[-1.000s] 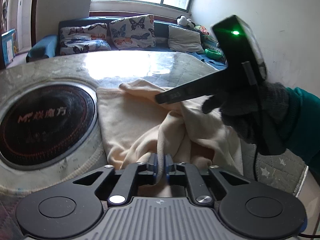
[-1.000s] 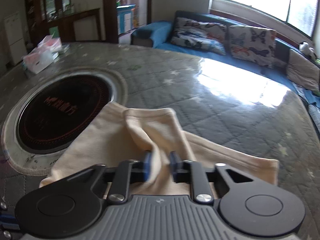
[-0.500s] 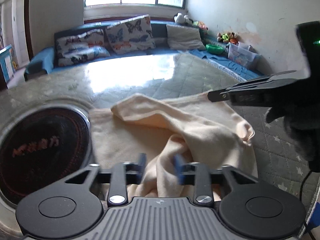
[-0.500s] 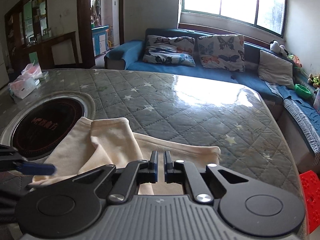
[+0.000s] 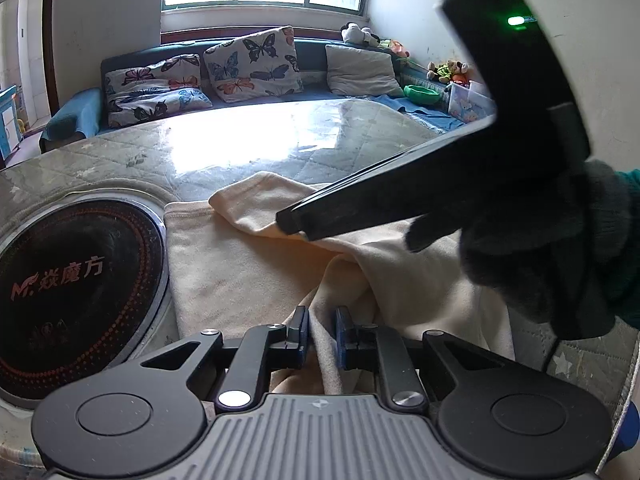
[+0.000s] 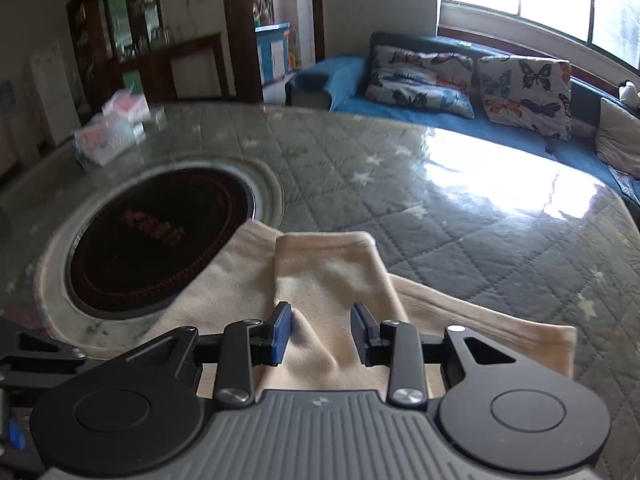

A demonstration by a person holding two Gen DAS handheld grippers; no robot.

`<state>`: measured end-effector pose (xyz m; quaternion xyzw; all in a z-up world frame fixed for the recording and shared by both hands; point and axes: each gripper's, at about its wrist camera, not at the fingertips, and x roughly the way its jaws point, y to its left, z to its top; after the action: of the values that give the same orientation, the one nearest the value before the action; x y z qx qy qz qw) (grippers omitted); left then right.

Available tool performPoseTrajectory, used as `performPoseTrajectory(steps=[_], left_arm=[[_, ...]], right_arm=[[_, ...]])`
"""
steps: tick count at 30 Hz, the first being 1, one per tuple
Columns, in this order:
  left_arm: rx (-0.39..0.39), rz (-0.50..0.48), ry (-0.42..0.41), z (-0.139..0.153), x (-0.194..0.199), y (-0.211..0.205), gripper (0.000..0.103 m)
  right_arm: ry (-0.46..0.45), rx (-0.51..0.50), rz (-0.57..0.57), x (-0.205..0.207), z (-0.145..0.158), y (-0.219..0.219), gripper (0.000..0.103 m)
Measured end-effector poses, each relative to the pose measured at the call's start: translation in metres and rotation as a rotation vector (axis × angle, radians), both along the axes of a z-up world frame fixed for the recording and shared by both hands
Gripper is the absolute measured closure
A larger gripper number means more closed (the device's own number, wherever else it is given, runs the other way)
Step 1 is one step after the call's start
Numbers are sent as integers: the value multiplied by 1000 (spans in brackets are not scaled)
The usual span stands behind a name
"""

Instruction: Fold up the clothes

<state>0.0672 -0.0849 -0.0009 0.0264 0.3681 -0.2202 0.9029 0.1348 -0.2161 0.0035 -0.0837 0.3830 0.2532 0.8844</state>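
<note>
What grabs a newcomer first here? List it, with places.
The cream garment rumpled on the quilted table, a ridge of it standing between the left tongs. Left of it, the black round cooktop set into the table. The right tongs hang open over a folded sleeve, filling the right of the left view.

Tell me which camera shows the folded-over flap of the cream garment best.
The right wrist view: the flap lies unobstructed ahead of the open right gripper. In the left wrist view the right gripper crosses the flap, hiding part of it.
</note>
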Motion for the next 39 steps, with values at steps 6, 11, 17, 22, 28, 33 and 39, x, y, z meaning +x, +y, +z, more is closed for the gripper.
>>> performPoseTrajectory(steps=[6, 11, 17, 22, 28, 33, 39], left_arm=[[1, 3, 0, -1, 0, -1, 86], [3, 12, 0, -1, -1, 0, 85], [12, 25, 4, 1, 1, -1, 74], [20, 30, -4, 3, 1, -2, 66], [20, 17, -29, 10, 0, -6, 63], [35, -30, -55, 13, -2, -17, 61], [79, -69, -71, 9, 7, -30, 61]], right_arm=[[-18, 10, 37, -9, 6, 3, 66], [-20, -60, 44, -9, 0, 7, 67], [-33, -96, 9, -11, -2, 1, 98], [-124, -85, -80, -27, 18, -30, 100], [-215, -75, -268, -70, 43, -98, 101], [-203, -78, -461, -118, 36, -157, 101], [-67, -35, -652, -162, 0, -213, 98]])
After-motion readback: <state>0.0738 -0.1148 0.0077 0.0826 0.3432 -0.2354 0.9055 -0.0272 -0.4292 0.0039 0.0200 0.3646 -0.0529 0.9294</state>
